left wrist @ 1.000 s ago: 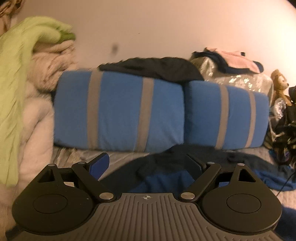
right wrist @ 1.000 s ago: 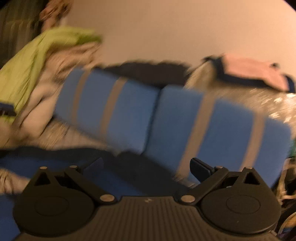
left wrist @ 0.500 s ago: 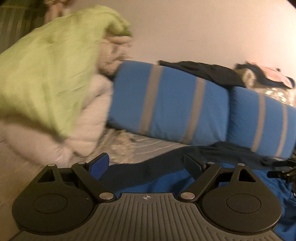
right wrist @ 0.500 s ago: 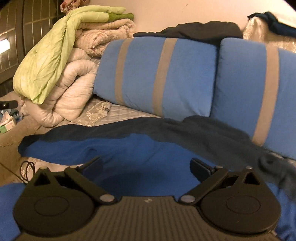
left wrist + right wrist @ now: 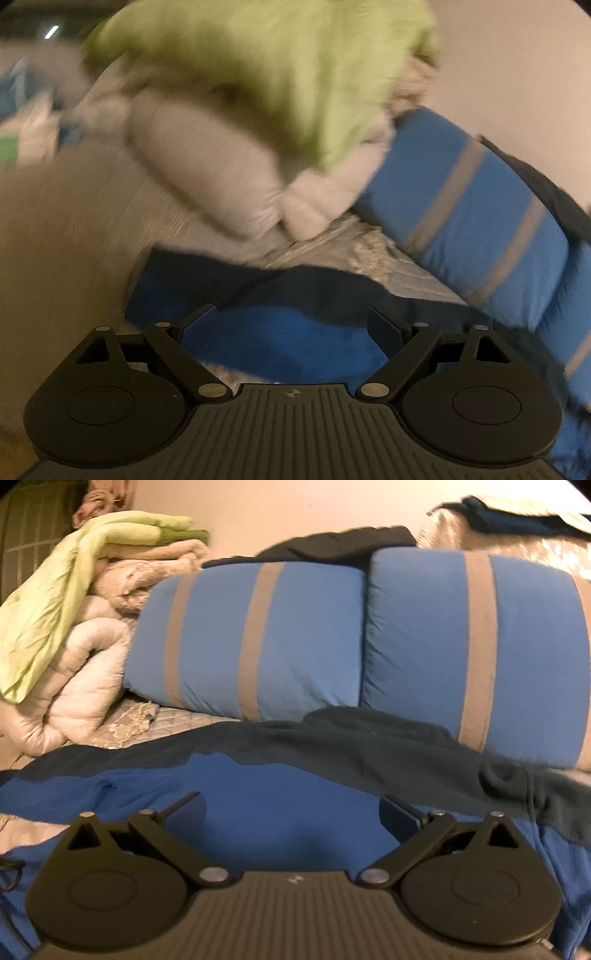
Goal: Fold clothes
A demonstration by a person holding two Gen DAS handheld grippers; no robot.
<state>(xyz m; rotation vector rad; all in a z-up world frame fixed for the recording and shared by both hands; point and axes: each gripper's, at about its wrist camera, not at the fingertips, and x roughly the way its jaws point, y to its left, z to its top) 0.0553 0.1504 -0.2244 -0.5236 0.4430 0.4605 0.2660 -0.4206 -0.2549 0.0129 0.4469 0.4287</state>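
1. On the far left of the bed (image 5: pixel 177 720), a pale quilt pile (image 5: pixel 85 672) sits under a green blanket (image 5: pixel 48 605) — nothing the fold needs.
2. The left gripper (image 5: pixel 291 328) has its jaws wide and empty. The blue garment (image 5: pixel 295 343) lies just ahead of and below them, and its left end shows just left of the jaws; this view is blurred.
3. The garment (image 5: pixel 280 797), blue with a dark navy band along its far side, lies flat on the bed, long axis running left to right in front of both grippers.
4. The right gripper (image 5: pixel 291 812) — jaws also wide, holding nothing — hangs over the garment's middle, which seems the nearer reach.
5. Behind stand two blue striped pillows (image 5: pixel 255 638), well apart from the jaws.
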